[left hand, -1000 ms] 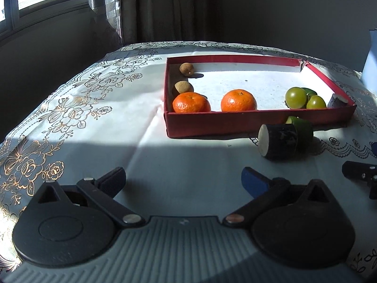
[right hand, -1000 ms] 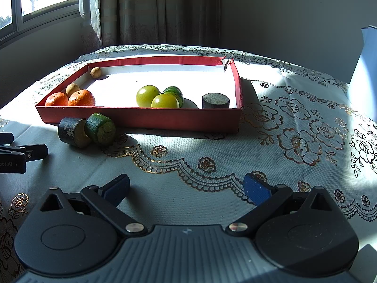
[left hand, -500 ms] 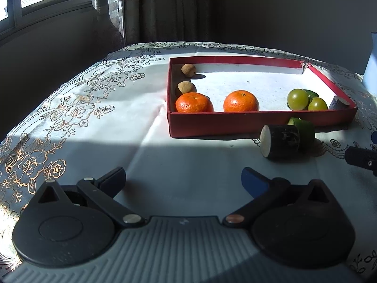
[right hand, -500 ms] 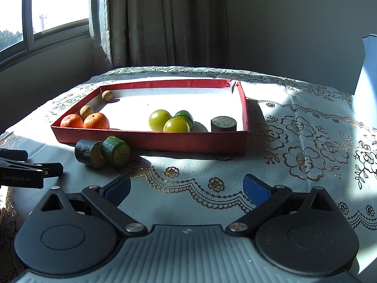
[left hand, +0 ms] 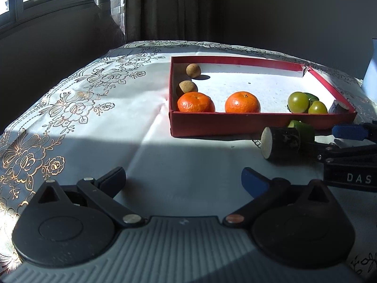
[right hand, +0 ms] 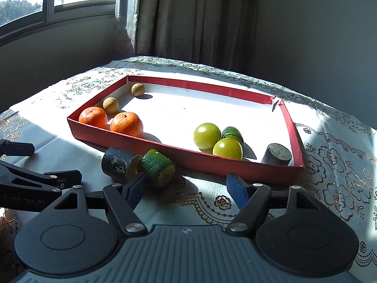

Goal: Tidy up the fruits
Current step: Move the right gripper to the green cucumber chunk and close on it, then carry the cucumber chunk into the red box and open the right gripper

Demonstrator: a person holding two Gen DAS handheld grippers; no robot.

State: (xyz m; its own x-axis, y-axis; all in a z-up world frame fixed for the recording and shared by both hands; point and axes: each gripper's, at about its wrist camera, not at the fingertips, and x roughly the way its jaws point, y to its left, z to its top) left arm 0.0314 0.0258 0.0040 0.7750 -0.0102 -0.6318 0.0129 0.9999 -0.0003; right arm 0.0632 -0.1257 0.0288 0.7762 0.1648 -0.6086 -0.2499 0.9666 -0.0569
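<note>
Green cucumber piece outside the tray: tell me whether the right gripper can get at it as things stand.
Probably yes. The right gripper is open, and the green cucumber piece lies on the tablecloth just ahead of it. Only the dark cylinder touching its left side and the red tray wall behind crowd it.

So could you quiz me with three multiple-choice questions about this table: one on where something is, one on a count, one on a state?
1. Where does the green cucumber piece lie?
A. inside the red tray
B. on the tablecloth, in front of the tray
C. held in a gripper

2. How many oranges are in the red tray?
A. one
B. two
C. four

3. How is the right gripper?
A. open
B. shut
C. shut on an orange

Answers: 1 B, it rests outside the tray's near wall; 2 B, two sit at the left end; 3 A, its fingers stand apart, holding nothing.
</note>
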